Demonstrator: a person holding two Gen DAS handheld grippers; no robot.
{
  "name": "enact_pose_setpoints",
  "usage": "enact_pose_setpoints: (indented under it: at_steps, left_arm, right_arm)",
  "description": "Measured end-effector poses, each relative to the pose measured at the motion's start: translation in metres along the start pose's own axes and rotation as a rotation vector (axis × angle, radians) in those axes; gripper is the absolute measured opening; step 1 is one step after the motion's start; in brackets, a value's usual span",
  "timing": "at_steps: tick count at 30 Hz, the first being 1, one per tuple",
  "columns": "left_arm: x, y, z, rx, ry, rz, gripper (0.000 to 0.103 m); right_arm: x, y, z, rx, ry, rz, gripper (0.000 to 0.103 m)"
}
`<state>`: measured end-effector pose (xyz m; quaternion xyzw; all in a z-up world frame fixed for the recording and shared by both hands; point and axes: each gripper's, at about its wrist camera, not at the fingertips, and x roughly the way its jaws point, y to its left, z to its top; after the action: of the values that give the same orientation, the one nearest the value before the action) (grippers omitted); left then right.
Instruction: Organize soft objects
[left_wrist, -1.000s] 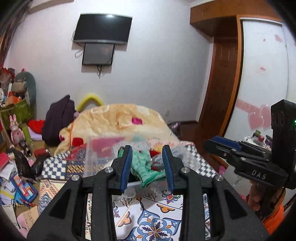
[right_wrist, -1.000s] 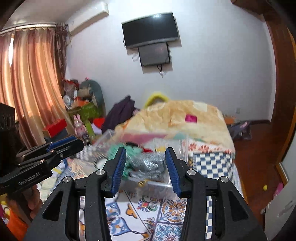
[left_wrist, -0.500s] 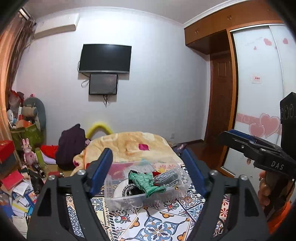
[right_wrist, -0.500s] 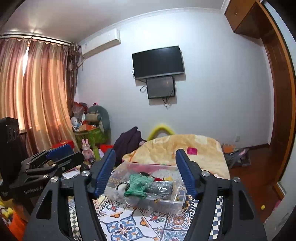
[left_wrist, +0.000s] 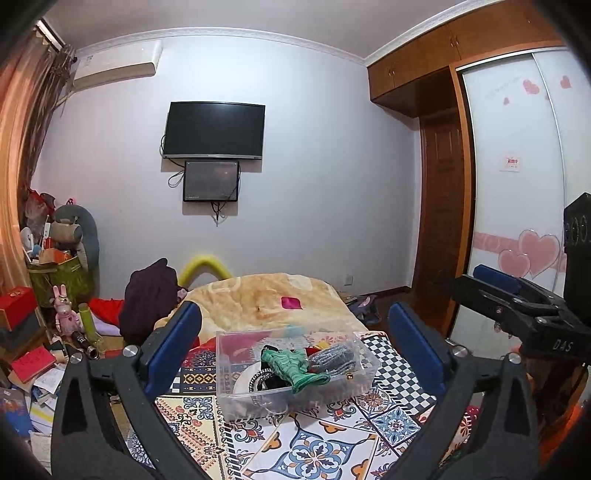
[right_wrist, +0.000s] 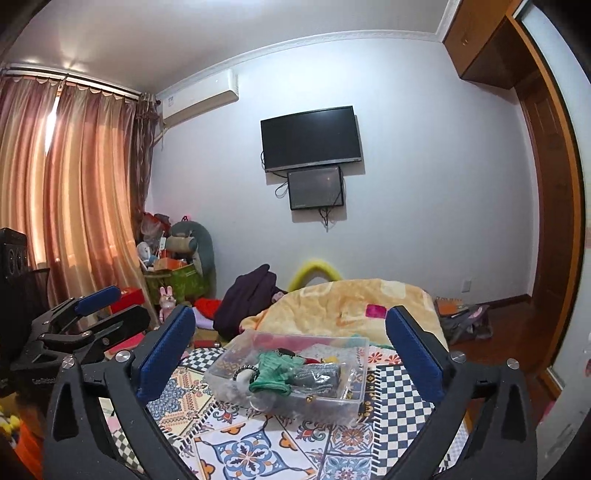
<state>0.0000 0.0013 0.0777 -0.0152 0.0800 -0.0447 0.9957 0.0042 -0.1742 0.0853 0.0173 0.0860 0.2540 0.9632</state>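
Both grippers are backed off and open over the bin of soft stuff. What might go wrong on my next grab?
The green knitted item drapes over the clear plastic bin's front rim, so pulling it may drag or tip the light bin. It lies against the grey knitted bundle and a black-and-white cord, which could come out snagged. The left gripper and right gripper both face the bin, so they might collide.

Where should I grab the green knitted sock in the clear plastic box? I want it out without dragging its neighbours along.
Probably take the green knitted sock by its flared cuff, which hangs toward the near wall of the clear plastic box. Come from above with the left hand-held gripper, already wide open. The cuff lies on top and clear of the grey knitted piece beside it.
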Motion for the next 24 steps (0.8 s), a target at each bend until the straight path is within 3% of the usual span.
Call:
enact_pose_setpoints:
  at_steps: [24]
  left_arm:
    - [-0.0063,-0.0032,-0.0021,0.002,-0.003,0.009,0.103]
  right_arm:
    - [-0.0075,-0.0012,-0.0063,-0.001,0.001,0.007,0.103]
